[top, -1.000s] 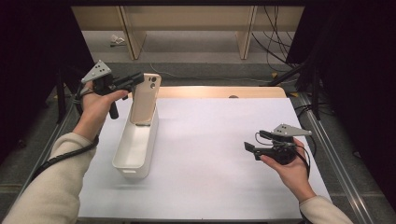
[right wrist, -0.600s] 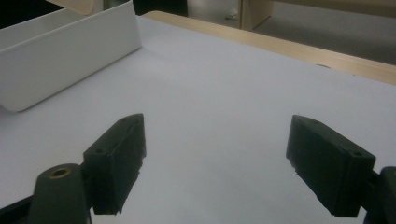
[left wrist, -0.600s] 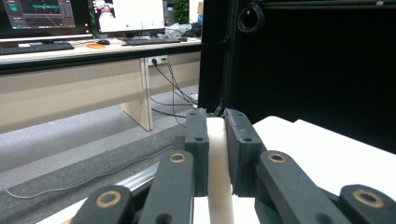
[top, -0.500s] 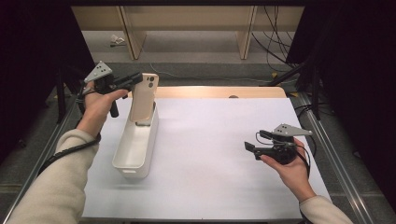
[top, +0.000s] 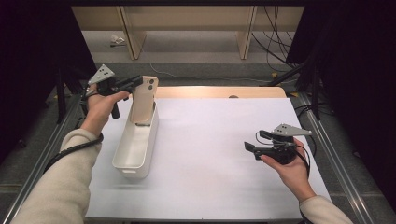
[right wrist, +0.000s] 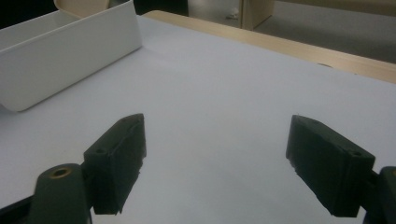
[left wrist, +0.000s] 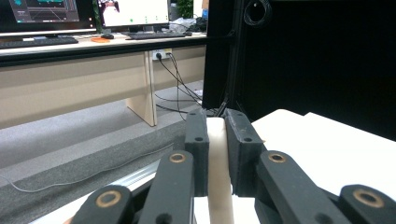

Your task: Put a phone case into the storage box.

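The right tool [top: 250, 149] rests spread over the bare tabletop [top: 210, 154]. Farther off, the left tool [top: 138, 82] pinches the phone's [top: 142, 100] top edge, its foot inside the white bin [top: 135, 144]. Lower it slowly, upright, releasing only once it settles.

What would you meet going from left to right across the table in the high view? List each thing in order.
Left tool → beige phone gripped upright in it → white bin under the phone → bare white table cover → right tool, jaws apart, in the person's right hand.
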Demonstrator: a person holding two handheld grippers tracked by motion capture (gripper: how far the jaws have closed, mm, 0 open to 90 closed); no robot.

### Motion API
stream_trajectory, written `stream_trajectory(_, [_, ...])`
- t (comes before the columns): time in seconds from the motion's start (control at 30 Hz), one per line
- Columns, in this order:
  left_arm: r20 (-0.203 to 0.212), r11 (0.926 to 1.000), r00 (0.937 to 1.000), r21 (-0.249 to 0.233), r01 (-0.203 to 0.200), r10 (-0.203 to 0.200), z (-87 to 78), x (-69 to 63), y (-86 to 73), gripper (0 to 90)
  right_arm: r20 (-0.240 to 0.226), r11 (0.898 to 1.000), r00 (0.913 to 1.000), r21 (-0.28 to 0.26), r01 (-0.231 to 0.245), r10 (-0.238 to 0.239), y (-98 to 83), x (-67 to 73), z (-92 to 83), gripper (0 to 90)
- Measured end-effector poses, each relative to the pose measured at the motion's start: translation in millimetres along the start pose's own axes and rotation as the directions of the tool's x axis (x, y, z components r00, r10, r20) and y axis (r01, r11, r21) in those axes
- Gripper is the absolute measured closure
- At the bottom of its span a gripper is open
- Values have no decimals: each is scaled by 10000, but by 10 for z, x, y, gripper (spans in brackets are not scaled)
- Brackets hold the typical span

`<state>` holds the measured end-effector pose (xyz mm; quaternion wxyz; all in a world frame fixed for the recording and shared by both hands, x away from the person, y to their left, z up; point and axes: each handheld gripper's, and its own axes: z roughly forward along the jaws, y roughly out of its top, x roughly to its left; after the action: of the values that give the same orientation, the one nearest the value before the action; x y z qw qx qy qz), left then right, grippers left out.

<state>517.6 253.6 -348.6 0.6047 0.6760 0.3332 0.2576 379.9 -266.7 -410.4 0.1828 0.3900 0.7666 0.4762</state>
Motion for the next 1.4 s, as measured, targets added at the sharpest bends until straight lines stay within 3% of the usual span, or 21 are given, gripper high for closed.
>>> stream_trajectory(1.4, [-80, 9994, 9999, 327, 129, -126, 41, 67, -191, 798, 23, 9999, 10000, -110, -61, 62, 3, -7, -13, 196])
